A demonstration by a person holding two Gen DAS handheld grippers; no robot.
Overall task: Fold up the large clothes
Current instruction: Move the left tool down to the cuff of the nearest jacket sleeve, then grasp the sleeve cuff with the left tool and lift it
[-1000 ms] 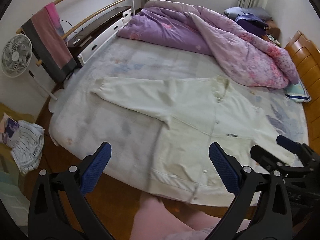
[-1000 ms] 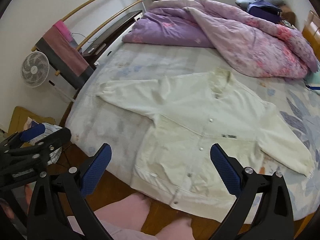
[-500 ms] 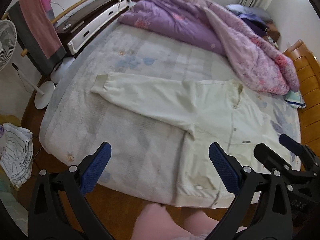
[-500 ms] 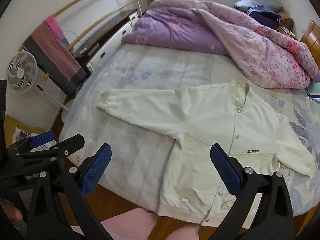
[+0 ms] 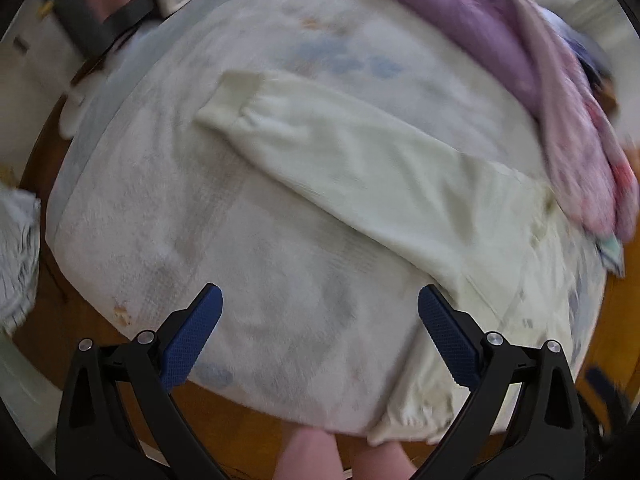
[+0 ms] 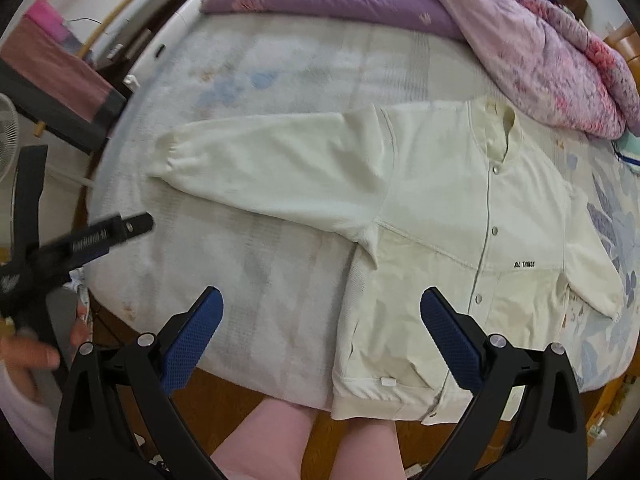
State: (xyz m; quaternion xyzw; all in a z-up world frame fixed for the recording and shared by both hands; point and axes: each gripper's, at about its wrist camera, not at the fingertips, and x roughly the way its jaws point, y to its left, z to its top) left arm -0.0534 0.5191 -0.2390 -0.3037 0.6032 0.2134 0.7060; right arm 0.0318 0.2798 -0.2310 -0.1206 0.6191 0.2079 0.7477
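A purple quilt (image 6: 460, 4) with pink flowers lies bunched across the top of the frame, reaching down the right side, on a bed (image 6: 280, 92) covered by a pale sheet with faint blue floral print. At upper left a pink and grey towel (image 6: 60, 76) hangs over wooden rails (image 6: 120, 12). A white fan (image 6: 8, 136) shows at the left edge. Wooden floor (image 6: 248, 392) runs along the bottom. In the left wrist view, striped cloth (image 5: 18, 256) lies at the left edge.

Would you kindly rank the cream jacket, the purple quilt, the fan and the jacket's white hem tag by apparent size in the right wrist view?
1. Cream jacket
2. Purple quilt, partly cut off by the frame
3. Fan, only an edge shows, so its rank is unsure
4. Hem tag
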